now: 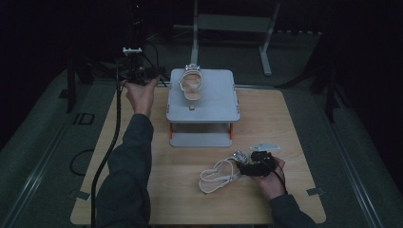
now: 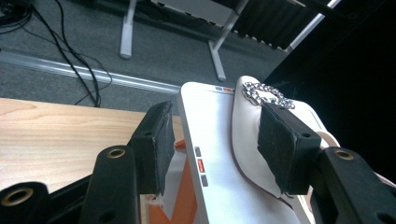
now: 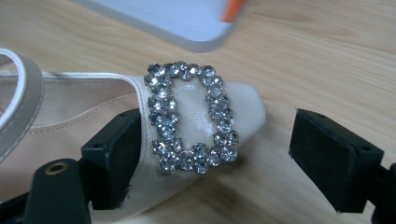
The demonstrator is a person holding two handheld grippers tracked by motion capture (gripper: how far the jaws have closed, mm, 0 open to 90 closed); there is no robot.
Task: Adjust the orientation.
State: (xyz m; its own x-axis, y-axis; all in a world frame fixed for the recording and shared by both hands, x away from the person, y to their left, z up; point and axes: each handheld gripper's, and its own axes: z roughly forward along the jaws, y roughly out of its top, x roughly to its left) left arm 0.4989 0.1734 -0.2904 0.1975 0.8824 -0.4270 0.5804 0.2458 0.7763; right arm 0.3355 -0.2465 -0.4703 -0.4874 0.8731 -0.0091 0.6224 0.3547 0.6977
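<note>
Forearms reach in over the wooden bench (image 1: 285, 123), where a grey two-tier stand (image 1: 214, 107) carries one pale sandal (image 1: 192, 87) on its top shelf. Beside that stand the left claw (image 1: 138, 73) hovers with jaws apart and nothing between them. Nearer the front edge, the right claw (image 3: 205, 158) stands wide open around the jewelled toe of a second sandal (image 3: 196, 116) lying flat, pads clear of it.

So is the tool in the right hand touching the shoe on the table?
Cannot tell. In the right gripper view the right tool stands open around the shoe's toe; one pad overlaps the shoe's edge, but no clear contact or gap shows.
</note>
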